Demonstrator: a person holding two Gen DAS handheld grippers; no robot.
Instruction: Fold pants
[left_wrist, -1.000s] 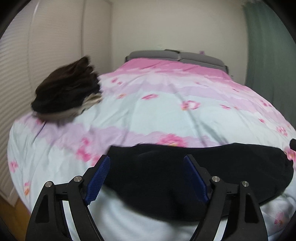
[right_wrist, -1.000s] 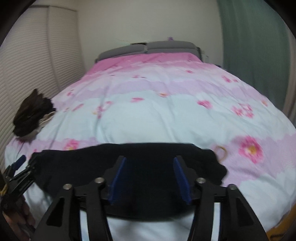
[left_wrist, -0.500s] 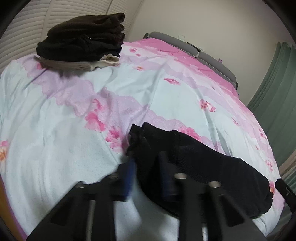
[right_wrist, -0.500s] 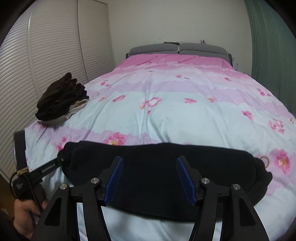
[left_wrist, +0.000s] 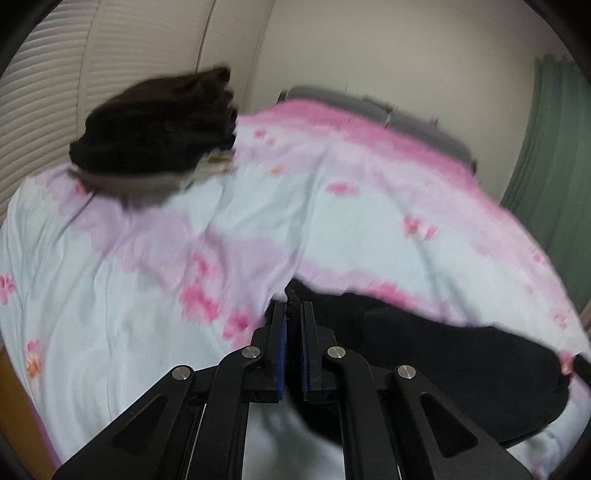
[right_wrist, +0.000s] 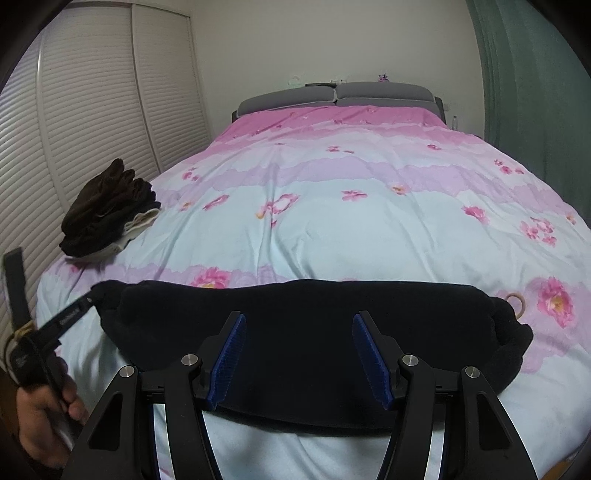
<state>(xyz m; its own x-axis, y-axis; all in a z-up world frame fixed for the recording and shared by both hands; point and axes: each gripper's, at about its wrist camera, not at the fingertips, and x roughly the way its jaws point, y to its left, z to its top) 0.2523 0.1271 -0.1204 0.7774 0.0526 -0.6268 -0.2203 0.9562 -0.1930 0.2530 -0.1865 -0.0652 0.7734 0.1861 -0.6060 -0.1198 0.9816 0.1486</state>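
Gripping the pants (right_wrist: 295, 332) at their left end, the left gripper (left_wrist: 293, 314) is clamped; the right gripper (right_wrist: 297, 354) hovers spread. Pants lie folded lengthwise on the bed (right_wrist: 332, 221), further folds seemingly remaining.

Both wrist views look low from the bed's foot toward the headboard (right_wrist: 334, 94), sharing the black pants (right_wrist: 295, 332).

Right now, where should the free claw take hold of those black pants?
Probably the bunched right end of the pants, coming from the right. The left claw is shut on the opposite end, and the right claw is open over the flat middle.
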